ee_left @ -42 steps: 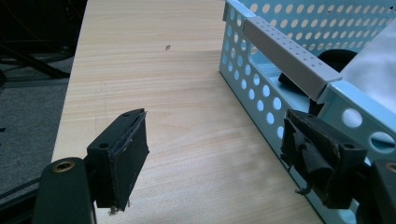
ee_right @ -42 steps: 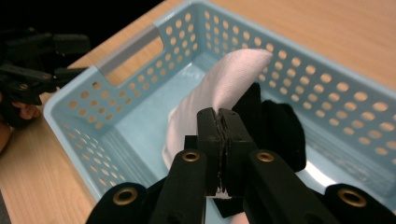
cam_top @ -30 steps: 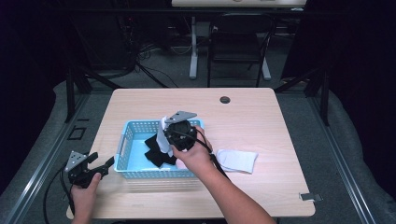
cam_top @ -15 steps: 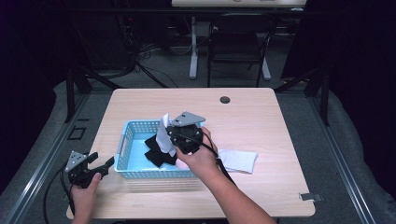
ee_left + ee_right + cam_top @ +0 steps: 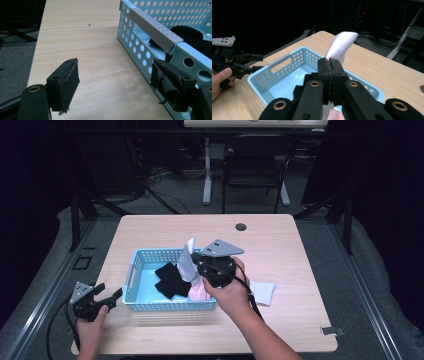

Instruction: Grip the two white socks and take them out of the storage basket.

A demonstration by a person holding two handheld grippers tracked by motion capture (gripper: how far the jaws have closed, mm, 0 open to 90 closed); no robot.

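Observation:
A light blue perforated basket [image 5: 167,306] sits on the wooden table, front left of centre. In it lie a black cloth [image 5: 169,279] and a pink cloth [image 5: 199,293]. My right gripper [image 5: 196,264] hangs over the basket's right half, shut on a white cloth [image 5: 187,259]. In the right gripper view that white cloth [image 5: 340,43] sticks up from the closed jaws [image 5: 329,62] above the basket [image 5: 263,85]. My left gripper [image 5: 111,296] rests open by the basket's left end. Its own view shows the basket wall [image 5: 140,52] against the right jaw, nothing between the jaws.
Another white cloth [image 5: 263,292] lies flat on the table right of the basket. A small black round cap [image 5: 241,226] sits near the table's far edge. Cables, a chair and table legs stand on the dark floor beyond.
My right gripper has drifted slightly to the right over the basket, carrying the white cloth. The left gripper has stayed put.

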